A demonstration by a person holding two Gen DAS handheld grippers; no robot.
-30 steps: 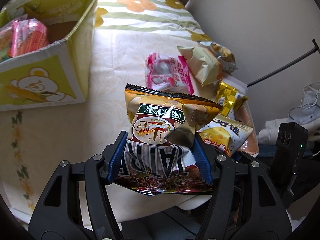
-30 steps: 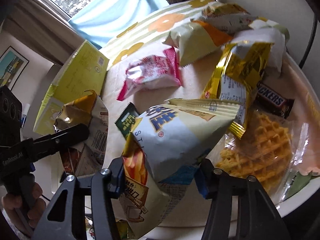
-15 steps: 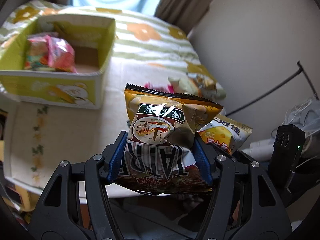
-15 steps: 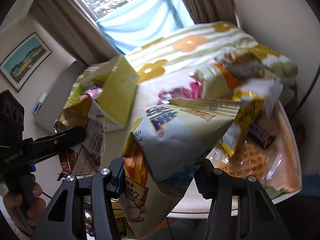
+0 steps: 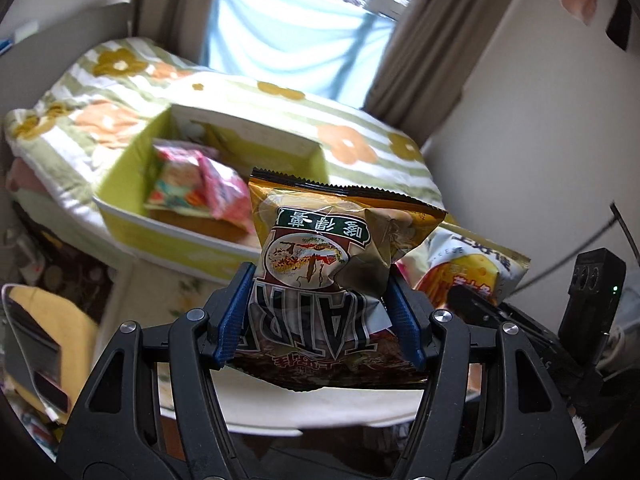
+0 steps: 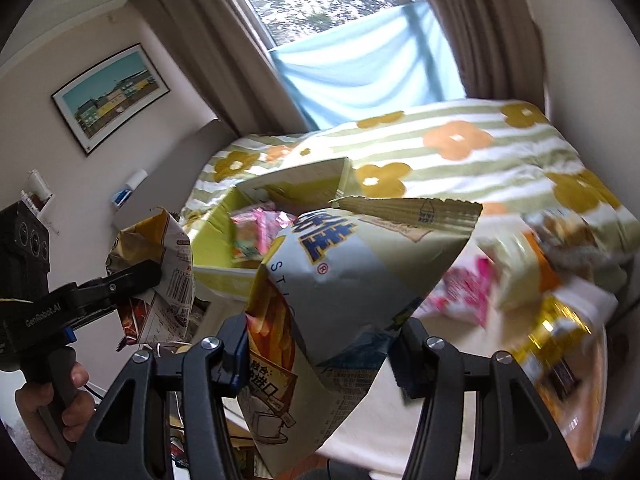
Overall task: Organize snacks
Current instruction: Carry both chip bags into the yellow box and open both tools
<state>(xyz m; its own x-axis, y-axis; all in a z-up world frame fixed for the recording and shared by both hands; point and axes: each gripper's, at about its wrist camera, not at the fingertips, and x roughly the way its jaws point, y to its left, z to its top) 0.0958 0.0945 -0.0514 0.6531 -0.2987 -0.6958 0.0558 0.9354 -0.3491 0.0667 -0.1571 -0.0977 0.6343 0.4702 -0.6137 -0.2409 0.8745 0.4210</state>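
Observation:
My left gripper point(image 5: 319, 296) is shut on a gold and brown chip bag point(image 5: 320, 256), held upright in the air between its blue pads. My right gripper point(image 6: 320, 344) is shut on a white and grey fries bag point(image 6: 360, 280), also lifted off the table. In the left wrist view that fries bag point(image 5: 476, 268) shows just right of the chip bag. The right wrist view catches the left gripper point(image 6: 148, 276) at the left with the chip bag point(image 6: 172, 276), held by a hand point(image 6: 52, 400). A yellow cardboard box point(image 5: 168, 232) lies ahead of both grippers, with pink snack packs point(image 5: 200, 188) inside.
Loose snacks lie blurred on the cream table point(image 6: 440, 360) at the right: a pink pack point(image 6: 464, 292), a cream and orange bag point(image 6: 516, 272), a gold pack point(image 6: 560, 328). A flowered blanket point(image 6: 460, 140) lies behind the box, under the window. Clutter fills the floor at the left.
Both grippers have risen with their bags still gripped. The views have swung from the loose snacks on the table toward the yellow box and the window.

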